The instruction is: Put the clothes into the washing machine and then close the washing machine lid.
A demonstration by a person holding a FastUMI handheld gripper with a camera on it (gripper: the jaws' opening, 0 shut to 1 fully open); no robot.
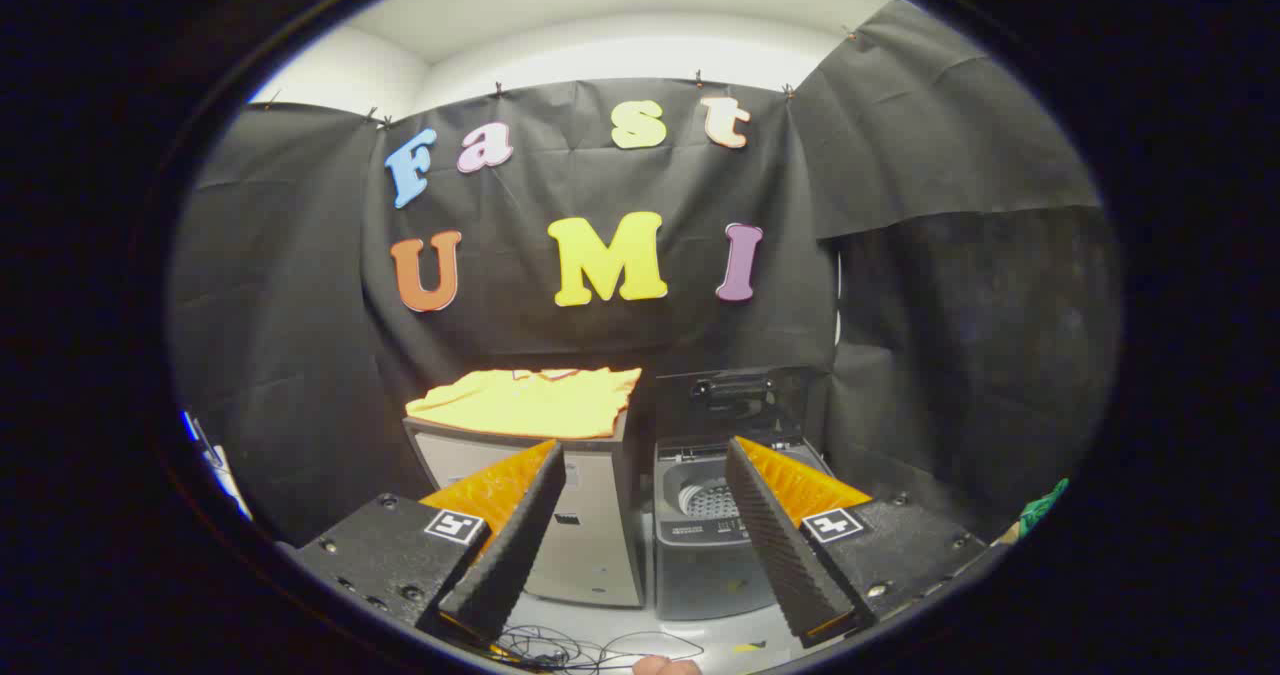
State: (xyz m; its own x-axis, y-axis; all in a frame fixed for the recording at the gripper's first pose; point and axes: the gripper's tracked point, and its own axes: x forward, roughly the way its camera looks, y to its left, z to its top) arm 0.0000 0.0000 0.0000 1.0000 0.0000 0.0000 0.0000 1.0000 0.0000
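Beyond the wide, empty tongs, we see folded yellow cloth garment on a grey cabinet. Beside it, the grey top-loading washing machine stands lid-up; we judge reaching and grasping comes next.

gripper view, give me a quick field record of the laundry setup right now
clothes: yellow garment lying flat on top of the cabinet
washing machine: beside the cabinet, drum visible
lid: raised, standing open behind the drum
tongs: open, holding nothing, well short of both
floor: loose cables near the tongs
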